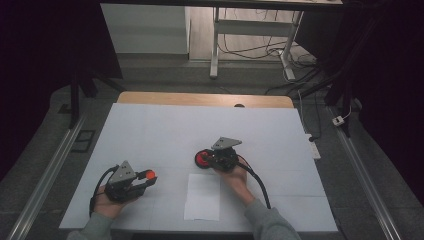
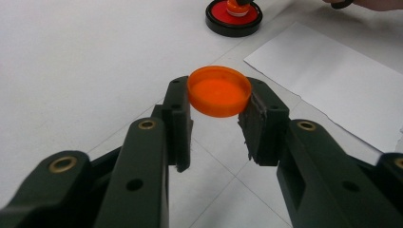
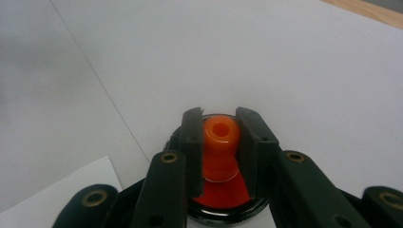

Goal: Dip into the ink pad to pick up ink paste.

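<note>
Pinching an orange cap (image 2: 219, 91) by its rim, the left gripper (image 1: 145, 179) held it just above the white table (image 1: 150, 130), near the front left. The right gripper (image 1: 212, 159) sat near the table's middle, its jaws pressed on an orange knob (image 3: 220, 134) that stood upright in the centre of a red disc (image 3: 223, 194) with a black rim. That disc lay flat on the table, just beyond a sheet of paper (image 1: 202, 197). The grippers were well apart.
</note>
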`<state>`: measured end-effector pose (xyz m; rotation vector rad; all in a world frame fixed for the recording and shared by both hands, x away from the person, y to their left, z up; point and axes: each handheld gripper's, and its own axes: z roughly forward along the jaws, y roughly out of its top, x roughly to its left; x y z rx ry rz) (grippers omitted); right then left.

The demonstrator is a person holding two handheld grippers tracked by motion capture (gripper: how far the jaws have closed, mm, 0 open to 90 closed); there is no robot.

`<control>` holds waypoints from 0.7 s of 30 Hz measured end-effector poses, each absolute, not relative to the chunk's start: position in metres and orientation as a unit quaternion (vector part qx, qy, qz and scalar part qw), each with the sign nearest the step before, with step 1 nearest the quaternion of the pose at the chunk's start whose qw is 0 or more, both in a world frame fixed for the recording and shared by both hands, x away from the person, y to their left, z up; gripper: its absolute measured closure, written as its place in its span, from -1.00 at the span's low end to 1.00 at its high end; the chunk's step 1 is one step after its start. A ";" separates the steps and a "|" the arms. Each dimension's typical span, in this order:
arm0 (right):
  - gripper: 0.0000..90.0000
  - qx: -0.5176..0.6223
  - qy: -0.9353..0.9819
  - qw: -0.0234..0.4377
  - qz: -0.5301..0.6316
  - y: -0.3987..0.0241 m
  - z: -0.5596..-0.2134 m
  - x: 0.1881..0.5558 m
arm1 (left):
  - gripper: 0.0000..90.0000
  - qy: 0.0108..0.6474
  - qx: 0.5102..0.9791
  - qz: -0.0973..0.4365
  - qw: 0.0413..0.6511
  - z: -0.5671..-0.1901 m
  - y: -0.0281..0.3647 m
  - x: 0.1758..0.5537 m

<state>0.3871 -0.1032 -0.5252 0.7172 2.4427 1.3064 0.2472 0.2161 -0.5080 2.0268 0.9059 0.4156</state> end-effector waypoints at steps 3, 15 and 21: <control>0.60 0.247 0.838 0.151 0.463 -0.105 -0.523 0.386 | 0.44 0.361 0.812 0.166 0.428 -0.508 0.216 0.247; 0.60 0.253 0.818 0.157 0.492 -0.117 -0.506 0.386 | 0.44 0.362 0.811 0.167 0.428 -0.508 0.217 0.247; 0.60 0.252 0.823 0.155 0.485 -0.113 -0.513 0.390 | 0.44 0.361 0.811 0.167 0.428 -0.508 0.217 0.247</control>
